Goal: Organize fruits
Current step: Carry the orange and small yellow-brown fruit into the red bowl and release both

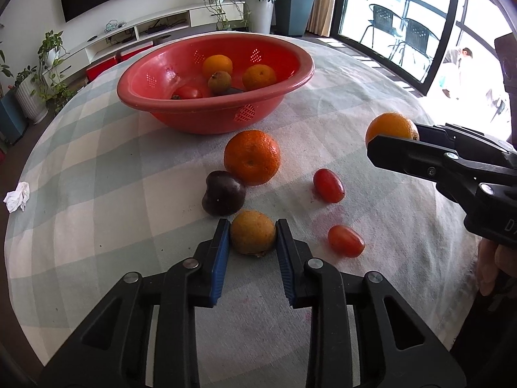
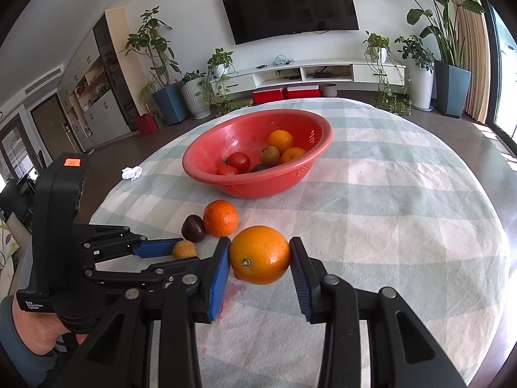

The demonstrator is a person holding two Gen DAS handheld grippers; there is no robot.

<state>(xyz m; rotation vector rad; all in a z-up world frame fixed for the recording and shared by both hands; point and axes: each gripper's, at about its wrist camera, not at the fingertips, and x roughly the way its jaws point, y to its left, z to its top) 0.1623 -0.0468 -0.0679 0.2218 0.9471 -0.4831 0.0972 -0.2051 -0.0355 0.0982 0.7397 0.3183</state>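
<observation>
Fruits lie scattered on my checked tablecloth (image 1: pixel 97 168), mid-frame in the left wrist view: a big orange (image 1: pixel 252 156), a dark plum (image 1: pixel 223 193) touching it, and two small red tomatoes (image 1: pixel 328 185) to the right. My left gripper (image 1: pixel 253 236) is clamped on a small yellowish fruit (image 1: pixel 253 232) at lower centre. My right gripper (image 2: pixel 260 255) grips a smooth orange (image 2: pixel 260 254), lifted above the cloth. The red basket (image 1: pixel 210 119), upper centre, already holds several fruits.
</observation>
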